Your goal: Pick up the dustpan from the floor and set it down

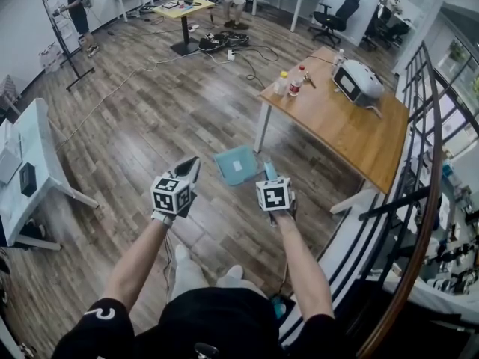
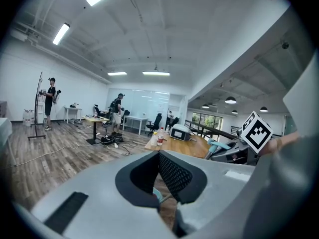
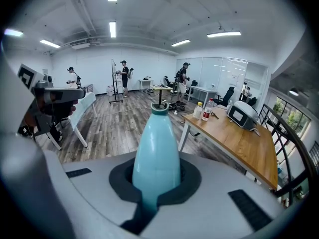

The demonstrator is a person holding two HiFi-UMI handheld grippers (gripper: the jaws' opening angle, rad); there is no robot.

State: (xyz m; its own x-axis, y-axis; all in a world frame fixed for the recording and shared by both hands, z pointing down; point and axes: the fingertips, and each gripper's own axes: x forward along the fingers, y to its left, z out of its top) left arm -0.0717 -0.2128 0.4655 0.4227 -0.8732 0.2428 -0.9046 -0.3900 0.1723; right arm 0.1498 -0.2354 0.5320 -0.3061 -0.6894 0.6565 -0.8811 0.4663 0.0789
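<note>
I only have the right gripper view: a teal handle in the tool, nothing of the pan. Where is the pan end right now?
Observer: In the head view the dustpan has its flat pan just left of the right tool, with wood floor all around it.
Operator: Which face is up?
Observer: The face with a white label points up at the head camera.
Operator: Is the other tool carrying anything?
Observer: No. The left gripper view shows the left tool with its tips together and nothing between them.
</note>
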